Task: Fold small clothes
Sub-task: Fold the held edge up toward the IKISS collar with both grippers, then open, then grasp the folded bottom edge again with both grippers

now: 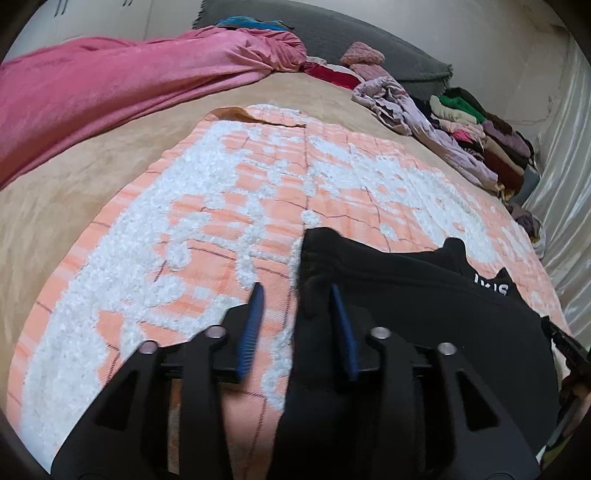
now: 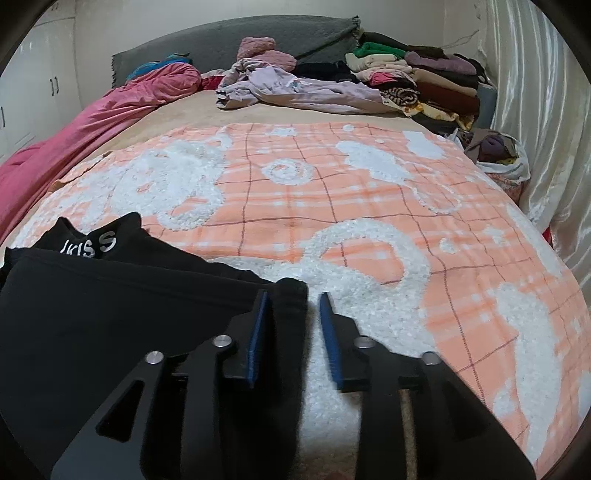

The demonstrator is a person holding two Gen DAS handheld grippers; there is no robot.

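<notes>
Black garment (image 1: 424,314) lies flat on the orange-and-white blanket (image 2: 332,206) on the bed. Left tongs (image 1: 297,291) and right tongs (image 2: 291,299) both sit partly open over its corners, gripping nothing.

I see a wide bed (image 2: 207,122) under a tan sheet, topped by an orange-and-white checked fleece blanket (image 2: 295,206). A grey fabric headboard (image 2: 221,44) meets the pale wall (image 2: 406,18). White cupboard doors (image 2: 33,74) stand at the left, shiny cream satin curtains (image 2: 535,110) at the right; the light seems dim, indoor.
</notes>
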